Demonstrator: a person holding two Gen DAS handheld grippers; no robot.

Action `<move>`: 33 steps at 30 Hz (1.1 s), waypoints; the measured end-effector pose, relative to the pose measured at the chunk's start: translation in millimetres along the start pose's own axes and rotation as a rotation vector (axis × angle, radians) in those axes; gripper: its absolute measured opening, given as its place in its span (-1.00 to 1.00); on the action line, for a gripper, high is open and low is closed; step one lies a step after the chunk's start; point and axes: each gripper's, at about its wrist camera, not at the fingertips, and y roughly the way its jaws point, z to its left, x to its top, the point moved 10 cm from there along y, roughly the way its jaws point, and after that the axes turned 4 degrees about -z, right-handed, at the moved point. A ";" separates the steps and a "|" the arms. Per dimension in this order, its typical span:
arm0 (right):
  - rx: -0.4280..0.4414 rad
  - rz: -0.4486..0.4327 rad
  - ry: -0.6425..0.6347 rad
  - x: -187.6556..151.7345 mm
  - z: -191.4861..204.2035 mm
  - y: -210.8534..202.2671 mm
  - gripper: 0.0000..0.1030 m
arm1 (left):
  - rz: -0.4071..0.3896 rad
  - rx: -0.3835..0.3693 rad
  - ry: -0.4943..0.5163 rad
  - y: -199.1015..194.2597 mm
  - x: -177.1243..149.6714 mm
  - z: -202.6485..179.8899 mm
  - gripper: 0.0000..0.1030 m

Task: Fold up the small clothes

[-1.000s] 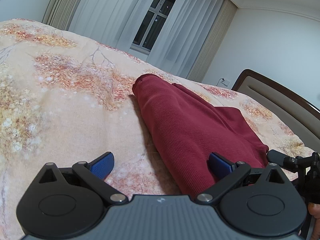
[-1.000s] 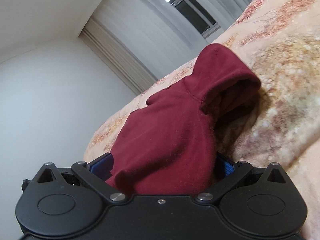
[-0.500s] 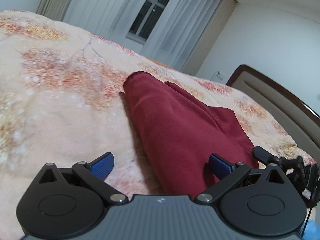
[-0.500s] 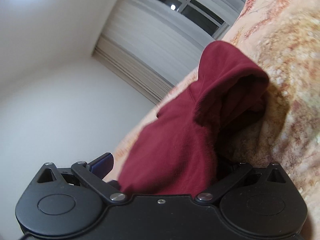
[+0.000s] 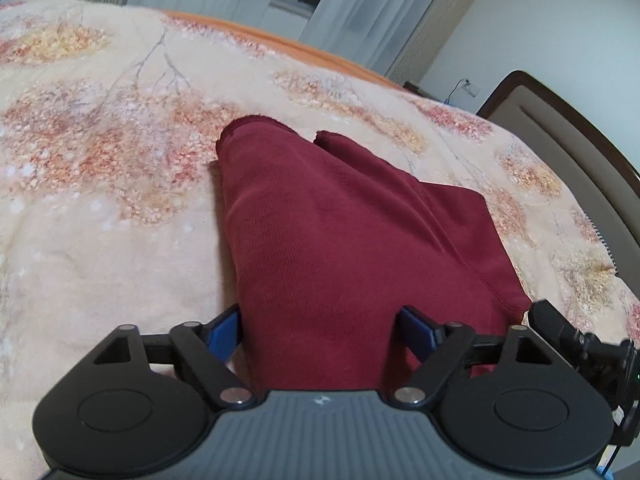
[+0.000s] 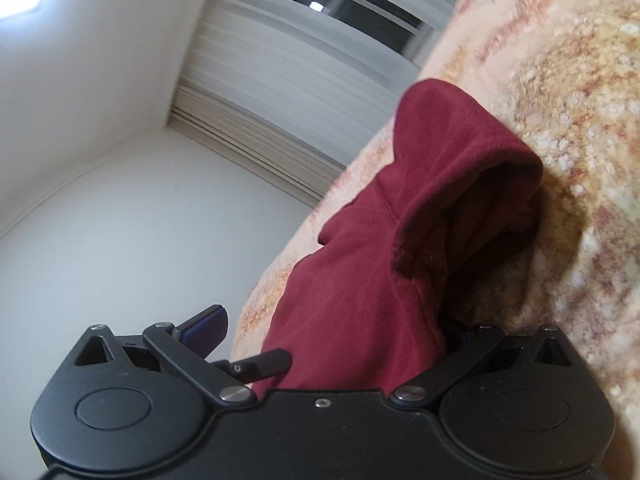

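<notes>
Now the left gripper [image 5: 320, 330] has just been narrowing its jaws around the near end of the dark red garment [image 5: 340, 232]; the cloth fills the gap between them, the left pad at its edge, though a firm pinch is not clear. The right gripper [image 6: 332, 336] stands wide, one blue pad free in the air, the other hidden behind the cloth. That garment lies folded lengthwise on the flowered bedspread [image 5: 100, 184], its far end towards the curtains [image 5: 360, 12]. It looks light, soft and floppy, so it should sag wherever unsupported; gripping the doubled near edge through all layers seems safest.
</notes>
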 end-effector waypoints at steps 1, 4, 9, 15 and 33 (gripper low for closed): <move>-0.006 0.008 0.012 1.0 -0.4 1.1 0.99 | 0.008 0.002 0.002 1.2 1.3 0.5 0.63; -0.048 0.024 0.010 1.4 -2.2 3.8 0.75 | 0.024 0.011 0.033 1.3 0.4 -0.3 0.52; -0.181 0.032 -0.047 -3.7 -12.2 5.8 0.00 | 0.018 0.015 0.062 -3.1 0.5 -1.7 0.25; -0.235 0.033 -0.104 -6.5 -10.8 8.8 -0.25 | 0.006 0.012 0.061 -8.5 4.4 -4.4 -0.04; -0.234 -0.002 -0.293 -8.2 64.6 24.5 -0.50 | -0.067 -0.002 0.061 -60.3 34.4 -11.9 -0.34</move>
